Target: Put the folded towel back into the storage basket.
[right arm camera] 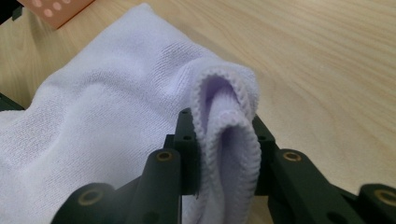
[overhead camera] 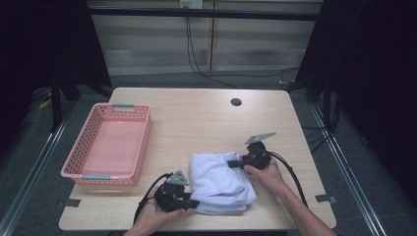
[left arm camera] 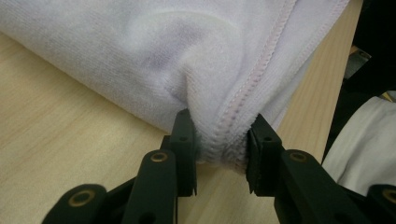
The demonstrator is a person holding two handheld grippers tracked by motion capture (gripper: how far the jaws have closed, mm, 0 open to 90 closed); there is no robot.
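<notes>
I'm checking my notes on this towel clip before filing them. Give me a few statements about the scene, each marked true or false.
1. The left gripper has its jaws closed on a stitched edge of the white towel. True.
2. The right gripper is open, away from the towel. False: its jaws pinch a folded towel edge.
3. The pink basket holds the towel. False: the towel lies on the table, beside the basket.
4. The basket sits to the left of the towel in the high view. True.
</notes>
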